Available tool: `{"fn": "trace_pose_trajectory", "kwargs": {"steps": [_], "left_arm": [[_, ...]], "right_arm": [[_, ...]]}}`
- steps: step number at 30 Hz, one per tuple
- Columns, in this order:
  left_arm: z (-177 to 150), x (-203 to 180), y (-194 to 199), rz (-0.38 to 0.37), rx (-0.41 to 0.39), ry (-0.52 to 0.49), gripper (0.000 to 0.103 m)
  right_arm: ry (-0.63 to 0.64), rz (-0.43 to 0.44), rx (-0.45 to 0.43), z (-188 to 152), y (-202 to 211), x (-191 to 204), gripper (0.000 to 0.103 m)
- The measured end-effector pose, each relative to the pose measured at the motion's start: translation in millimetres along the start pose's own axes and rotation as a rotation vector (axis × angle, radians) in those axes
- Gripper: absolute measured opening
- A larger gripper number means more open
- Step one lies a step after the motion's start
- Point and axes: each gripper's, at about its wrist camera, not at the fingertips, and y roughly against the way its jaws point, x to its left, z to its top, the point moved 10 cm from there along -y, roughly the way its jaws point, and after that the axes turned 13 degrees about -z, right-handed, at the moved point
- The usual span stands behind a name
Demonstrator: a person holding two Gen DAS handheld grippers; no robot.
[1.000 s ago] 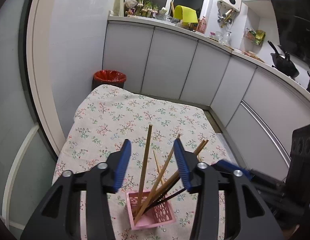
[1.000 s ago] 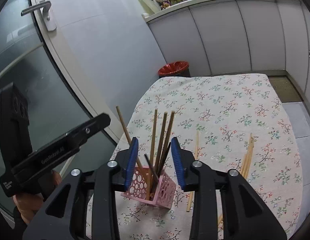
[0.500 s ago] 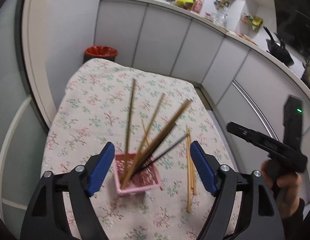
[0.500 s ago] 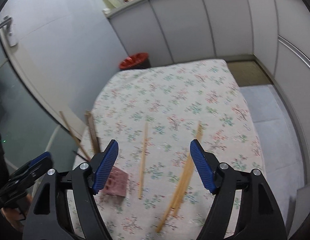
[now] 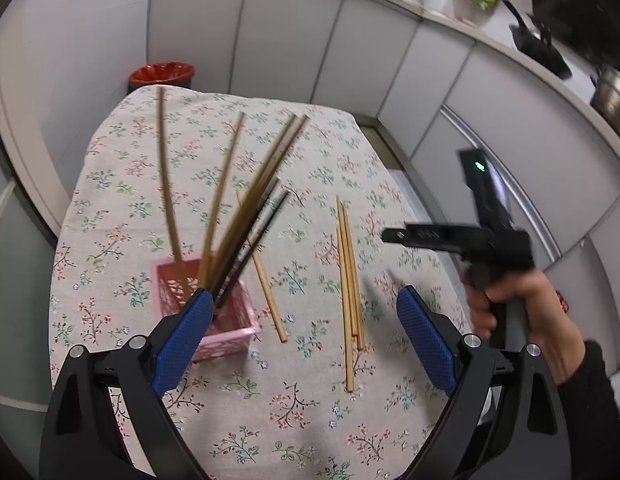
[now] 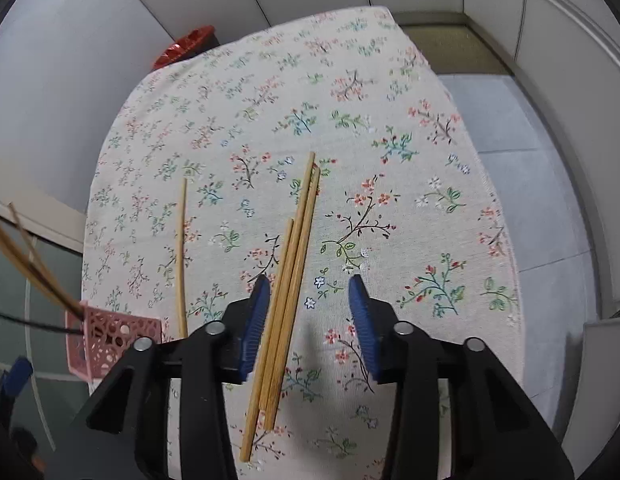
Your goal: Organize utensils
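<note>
A pink perforated holder (image 5: 229,320) (image 6: 105,340) stands on the flowered tablecloth with several wooden and dark chopsticks (image 5: 229,216) leaning out of it. One loose chopstick (image 5: 265,280) (image 6: 182,252) lies just right of the holder. A bundle of three chopsticks (image 5: 349,280) (image 6: 287,280) lies further right. My left gripper (image 5: 301,332) is open above the cloth between holder and bundle, holding nothing. My right gripper (image 6: 307,320) is open low over the bundle, its left pad beside the sticks. A hand holds the right gripper (image 5: 470,240) in the left wrist view.
The table (image 6: 350,80) is covered by a flowered cloth, with a red bin (image 5: 161,74) beyond its far end. White cabinets (image 5: 310,40) run along the back and right. Grey floor (image 6: 510,120) lies right of the table; a glass door stands at the left.
Both grippers opened wide and tilted down toward the table. The right gripper swung away from the pink holder to hover over the three loose chopsticks. The left one rose and drew back.
</note>
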Motion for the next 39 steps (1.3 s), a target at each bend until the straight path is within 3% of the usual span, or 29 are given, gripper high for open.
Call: {"fn": "trace_pose_trajectory", "kwargs": {"steps": [8,14,21,27,30,34,39], "left_arm": [[-6,3,-9,0.015,0.035,-0.013,0.090],[-5,8,-6,0.036,0.033,-0.039,0.090],[-5,8,-7,0.038,0.038,-0.044,0.090],[-6,-11,-6,0.029,0.048,-0.107,0.090],[-9,-26,-13,0.018,0.069,-0.147,0.090],[-15,-45,-30,0.015,0.103,-0.163,0.082],[-14,-73,-72,0.051,0.154,-0.223,0.065]], "right_arm": [[-0.029,0.011,0.092,3,-43,15,0.018],[-0.020,-0.029,0.100,5,-57,19,0.016],[0.132,-0.174,0.072,0,-57,24,0.009],[0.062,-0.095,0.126,-12,-51,3,0.006],[0.019,-0.069,0.108,-15,-39,-15,0.006],[-0.008,-0.026,0.080,-21,-17,-39,0.006],[-0.053,0.041,0.073,-25,0,-73,0.006]]}}
